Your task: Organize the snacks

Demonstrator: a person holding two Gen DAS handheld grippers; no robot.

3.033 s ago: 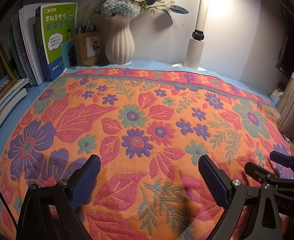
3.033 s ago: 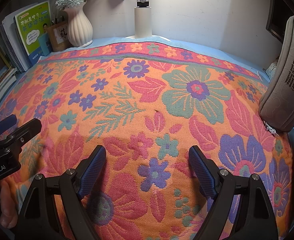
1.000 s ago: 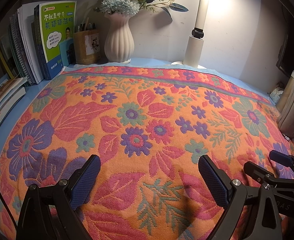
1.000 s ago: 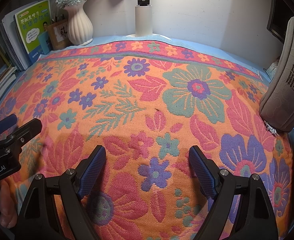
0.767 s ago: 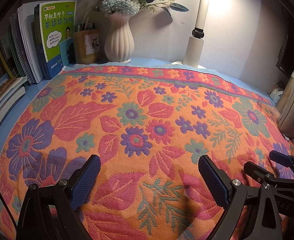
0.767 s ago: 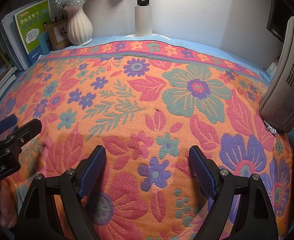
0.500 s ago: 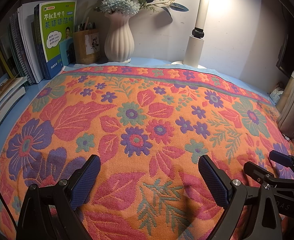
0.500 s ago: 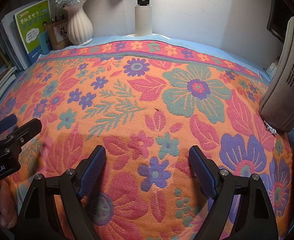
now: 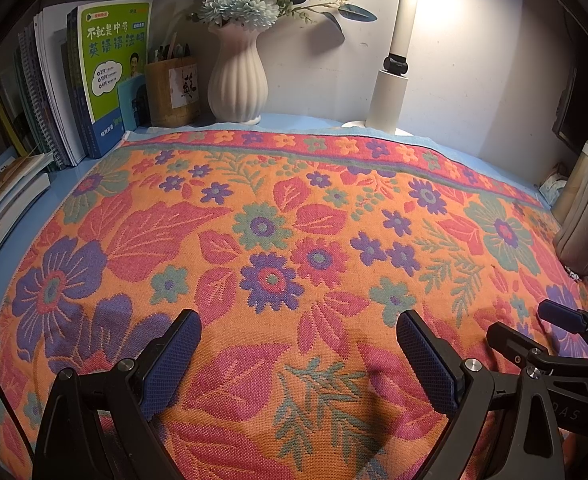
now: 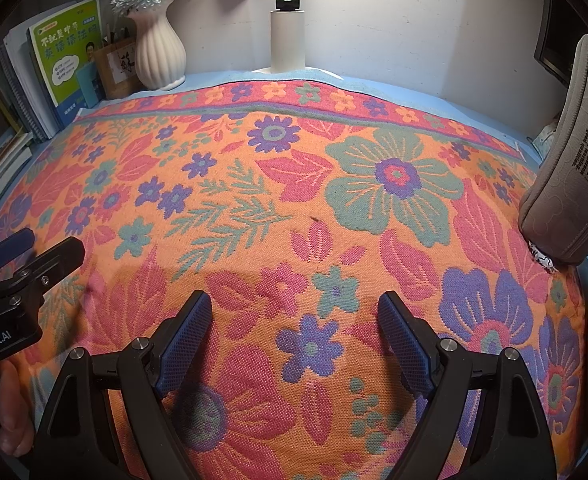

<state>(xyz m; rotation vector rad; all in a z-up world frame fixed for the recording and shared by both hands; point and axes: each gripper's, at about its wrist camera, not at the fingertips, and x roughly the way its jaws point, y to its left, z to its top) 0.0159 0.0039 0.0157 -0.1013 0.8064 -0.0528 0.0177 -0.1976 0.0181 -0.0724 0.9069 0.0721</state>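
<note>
We hold the left tongs spread wide above the flowered cloth, with nothing between their blue pads, and the right tongs stand just as wide over the same cloth, also pinching nothing. The cloth covers most of the table, whose blue surface shows only as a strip along the far and left edges. We cannot find any snacks in either view; the cloth in front of both tongs lies bare. Beyond the left tongs, at the far edge against the wall, stands a white ribbed vase with blue and cream flowers, and just to its left a brown pen holder. Farther left, upright books lean in a row, the front one with a green cover. To the right of the vase rises the white post of a lamp, lit from above. Far to the right of the right tongs, a grey pouch with dark lettering stands on edge at the border of the cloth. From the left wrist view the right tongs' tip shows low on the right, and from the right wrist view the left tongs' tip shows low on the left, with part of a hand beneath it.
</note>
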